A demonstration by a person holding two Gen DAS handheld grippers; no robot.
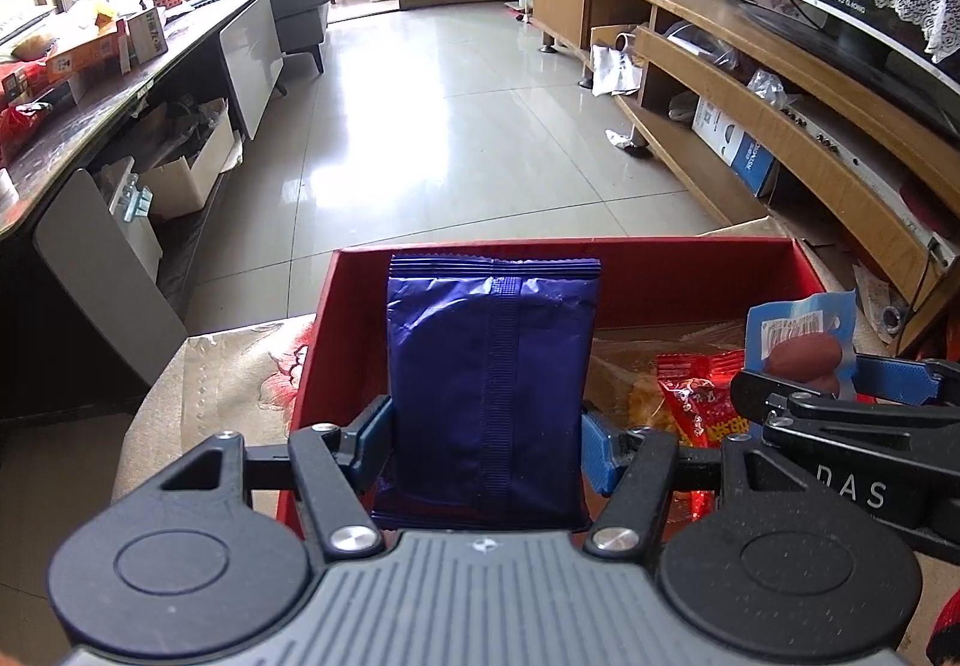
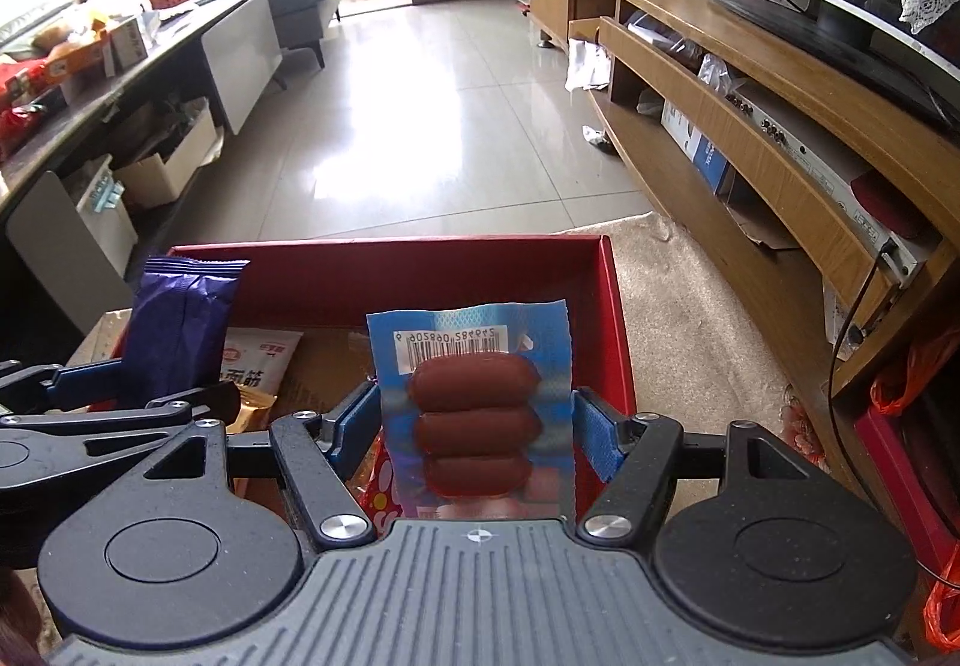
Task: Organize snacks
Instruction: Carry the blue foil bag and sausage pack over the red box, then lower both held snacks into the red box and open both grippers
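While both packets hang over the red box (image 1: pixel 798 270): left gripper (image 1: pixel 486 432), pads clamped on the purple packet (image 1: pixel 489 372), long axis upright, crimped end topmost. Right gripper (image 2: pixel 477 420), pads clamped on the blue sausage pack (image 2: pixel 474 360), upright, barcode end up. Advised: lower each onto bare box floor beside the red wrapper (image 1: pixel 699 396), then release flat, not stacked.

The left gripper (image 1: pixel 486 441) and right gripper (image 2: pixel 477 426) sit side by side, both pitched downward — each with its blue pads pressed against the edges of a packet held upright between them.
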